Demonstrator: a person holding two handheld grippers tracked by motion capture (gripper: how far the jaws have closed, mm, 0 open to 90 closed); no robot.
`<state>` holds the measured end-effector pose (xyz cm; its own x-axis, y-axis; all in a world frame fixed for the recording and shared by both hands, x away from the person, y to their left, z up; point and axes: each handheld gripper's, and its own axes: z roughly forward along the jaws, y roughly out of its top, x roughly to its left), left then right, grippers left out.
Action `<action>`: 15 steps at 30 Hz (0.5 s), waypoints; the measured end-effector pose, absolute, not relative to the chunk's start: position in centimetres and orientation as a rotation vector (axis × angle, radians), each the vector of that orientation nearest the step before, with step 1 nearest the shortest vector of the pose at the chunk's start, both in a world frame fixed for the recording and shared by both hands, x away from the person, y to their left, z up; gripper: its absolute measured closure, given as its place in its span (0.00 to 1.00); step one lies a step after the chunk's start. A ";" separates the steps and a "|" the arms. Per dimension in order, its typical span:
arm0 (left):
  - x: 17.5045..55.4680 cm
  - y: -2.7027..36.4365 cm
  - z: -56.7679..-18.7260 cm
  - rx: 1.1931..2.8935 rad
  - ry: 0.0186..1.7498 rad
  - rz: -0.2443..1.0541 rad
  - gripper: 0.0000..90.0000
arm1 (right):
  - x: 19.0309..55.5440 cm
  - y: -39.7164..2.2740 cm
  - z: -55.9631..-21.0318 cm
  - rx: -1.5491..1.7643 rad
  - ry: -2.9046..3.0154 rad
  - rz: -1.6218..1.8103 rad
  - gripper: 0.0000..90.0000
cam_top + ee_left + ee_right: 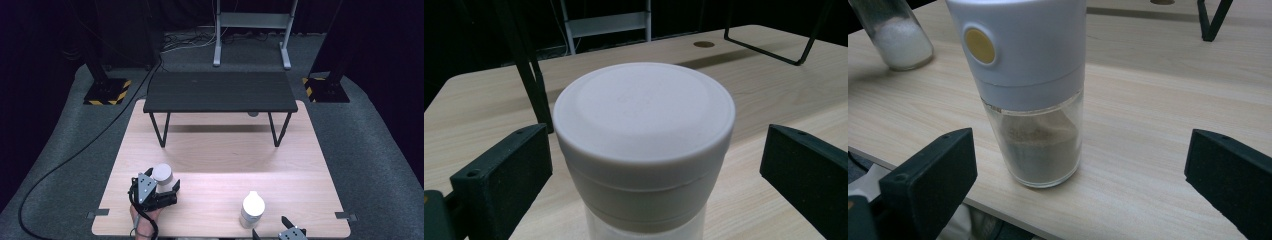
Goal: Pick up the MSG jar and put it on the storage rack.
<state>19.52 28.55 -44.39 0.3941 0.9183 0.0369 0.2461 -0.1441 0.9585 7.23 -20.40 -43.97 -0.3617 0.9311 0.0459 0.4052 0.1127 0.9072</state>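
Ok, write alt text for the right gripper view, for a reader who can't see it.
A grinder with a white top, a yellow button and brownish powder in its clear base stands on a light wooden table, between the open right gripper's black jaws, untouched. A clear jar of white grains stands at upper left.

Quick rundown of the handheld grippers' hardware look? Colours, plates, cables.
Left gripper: black body, grey three-cornered plate on top, black cable trailing back past the hand. Right gripper: black, grey plate, cropped at the frame edge. Both have flat, matte black rectangular jaws with small holes near their bases.
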 end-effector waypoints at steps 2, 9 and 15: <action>19.6 28.5 -44.4 1.635 1.045 0.831 0.00 | 7.2 -20.4 -44.0 1.298 1.836 1.218 0.00; 19.8 28.5 -44.4 1.638 1.047 0.832 0.00 | 7.2 -20.4 -43.9 1.297 1.836 1.214 0.00; 19.9 28.5 -44.5 1.634 1.042 0.838 0.00 | 7.2 -20.4 -44.0 1.294 1.839 1.213 0.00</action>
